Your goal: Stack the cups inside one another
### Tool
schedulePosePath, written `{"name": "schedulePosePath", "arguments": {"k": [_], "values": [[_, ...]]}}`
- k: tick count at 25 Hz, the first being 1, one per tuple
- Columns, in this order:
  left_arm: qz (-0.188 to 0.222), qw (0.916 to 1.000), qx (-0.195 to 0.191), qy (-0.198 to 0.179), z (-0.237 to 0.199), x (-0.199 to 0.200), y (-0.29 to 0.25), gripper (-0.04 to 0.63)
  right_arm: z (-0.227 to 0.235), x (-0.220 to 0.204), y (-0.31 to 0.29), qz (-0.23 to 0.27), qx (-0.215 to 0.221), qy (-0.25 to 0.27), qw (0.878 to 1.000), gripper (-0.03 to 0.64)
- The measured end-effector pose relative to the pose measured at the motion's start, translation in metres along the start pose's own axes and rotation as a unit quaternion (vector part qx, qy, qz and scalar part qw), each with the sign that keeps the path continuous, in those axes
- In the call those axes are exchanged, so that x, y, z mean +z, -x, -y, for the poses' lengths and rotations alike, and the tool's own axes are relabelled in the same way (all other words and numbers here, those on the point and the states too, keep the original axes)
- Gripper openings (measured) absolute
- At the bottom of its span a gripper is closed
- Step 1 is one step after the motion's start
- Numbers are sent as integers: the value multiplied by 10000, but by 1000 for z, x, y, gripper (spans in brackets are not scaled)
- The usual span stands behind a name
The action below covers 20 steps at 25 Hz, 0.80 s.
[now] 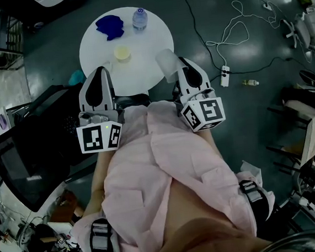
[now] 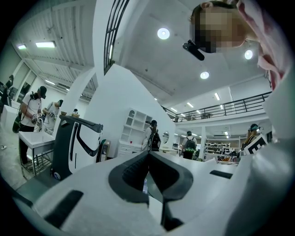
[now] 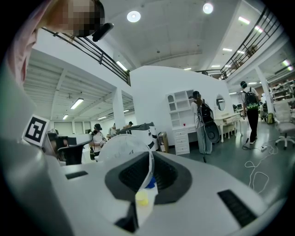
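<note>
A round white table [image 1: 153, 26] carries a small yellow cup [image 1: 122, 53], a crumpled-looking blue thing [image 1: 109, 26] and a clear water bottle [image 1: 139, 19]. My right gripper [image 1: 177, 61] is at the table's near right edge, shut on the rim of a translucent cup [image 1: 166, 64]. In the right gripper view that cup's thin wall [image 3: 119, 150] stands pinched between the pads of my right gripper [image 3: 148, 159], with the yellow cup [image 3: 141, 198] and the blue thing [image 3: 150, 183] seen through the gap. My left gripper [image 1: 102, 71] hovers at the near left edge. Its jaws [image 2: 148, 156] meet with nothing between them.
Dark floor surrounds the table. White cables and a power strip [image 1: 225, 76] lie to the right, with a small bottle [image 1: 250, 82] beside them. A black desk with a monitor [image 1: 22, 158] is at the left, and a teal object [image 1: 76, 77] sits by the table's left edge.
</note>
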State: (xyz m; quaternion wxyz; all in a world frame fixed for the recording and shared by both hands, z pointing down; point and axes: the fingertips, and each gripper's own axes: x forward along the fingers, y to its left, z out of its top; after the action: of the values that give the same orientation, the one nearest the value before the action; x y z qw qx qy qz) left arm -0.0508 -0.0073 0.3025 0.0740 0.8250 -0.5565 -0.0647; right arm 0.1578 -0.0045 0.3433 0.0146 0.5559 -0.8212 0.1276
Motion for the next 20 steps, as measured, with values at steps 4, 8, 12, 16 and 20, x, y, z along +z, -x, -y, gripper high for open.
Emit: {"name": "schedulePosePath", "arguments": {"k": [4,8,12,16,20], "values": [[-6,10000,34,14,-1,0,2,18,0,0,1,-15,1,-1,10000,37],[-11,10000,66,19,-1,0,2,18,1,0,0,-25,16,-10,10000,35],[-9,10000,85,30,0,-1,3,18,1,-2,1,-40,24,-12,10000,37],[-9,9999,96,39,0,-2,4,18,2,-3,2,-58,16,-13,10000,37],[3,9999,93,47,1,-3,4,18,3,-4,3,-68,5,-7,10000,35]]}}
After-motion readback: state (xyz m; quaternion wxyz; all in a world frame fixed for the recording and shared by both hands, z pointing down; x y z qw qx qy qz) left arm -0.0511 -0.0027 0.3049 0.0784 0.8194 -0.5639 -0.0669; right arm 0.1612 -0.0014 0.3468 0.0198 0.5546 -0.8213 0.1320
